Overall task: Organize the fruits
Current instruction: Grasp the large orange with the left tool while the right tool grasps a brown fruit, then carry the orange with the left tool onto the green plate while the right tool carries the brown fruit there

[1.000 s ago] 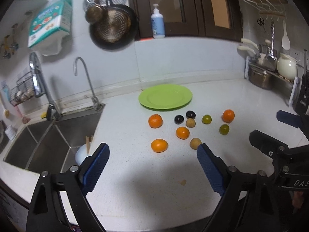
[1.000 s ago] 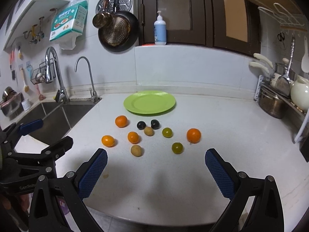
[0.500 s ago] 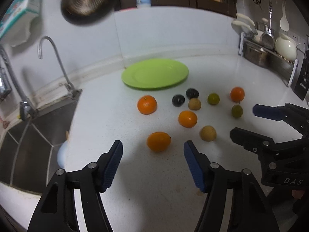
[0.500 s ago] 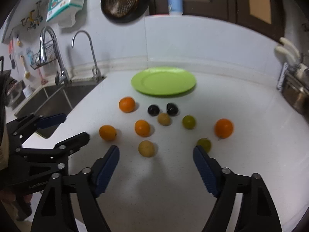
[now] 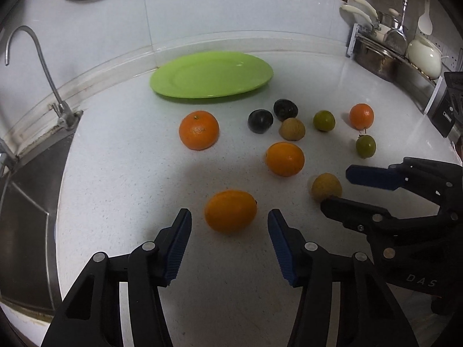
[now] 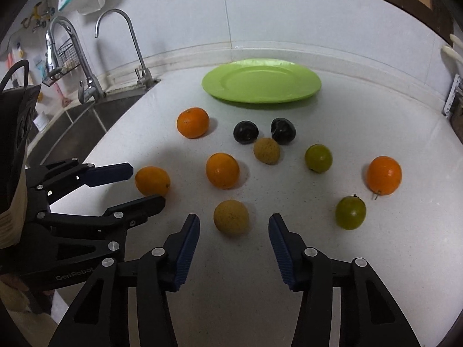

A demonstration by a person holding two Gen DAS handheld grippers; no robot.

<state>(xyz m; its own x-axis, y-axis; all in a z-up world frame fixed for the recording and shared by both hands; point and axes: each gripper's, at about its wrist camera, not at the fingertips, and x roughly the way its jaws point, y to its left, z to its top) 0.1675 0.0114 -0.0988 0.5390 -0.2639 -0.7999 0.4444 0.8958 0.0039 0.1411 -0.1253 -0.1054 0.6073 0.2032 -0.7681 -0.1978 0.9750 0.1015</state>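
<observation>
Both tongs [image 5: 229,225] [image 6: 233,227] dropped toward the fruit, jaws closing.

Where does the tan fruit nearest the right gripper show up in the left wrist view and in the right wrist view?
Left wrist view: tan fruit at right of centre, just beyond the right gripper.
Right wrist view: low centre, ahead of the closing jaws, untouched by the pads.
Shared landmark: green plate at the back of the counter in both.

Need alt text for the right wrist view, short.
The right hand-held gripper, jaws closing, straddles a tan fruit on the white counter, pads not yet touching. Eight other fruits lie scattered before an empty green plate.
</observation>
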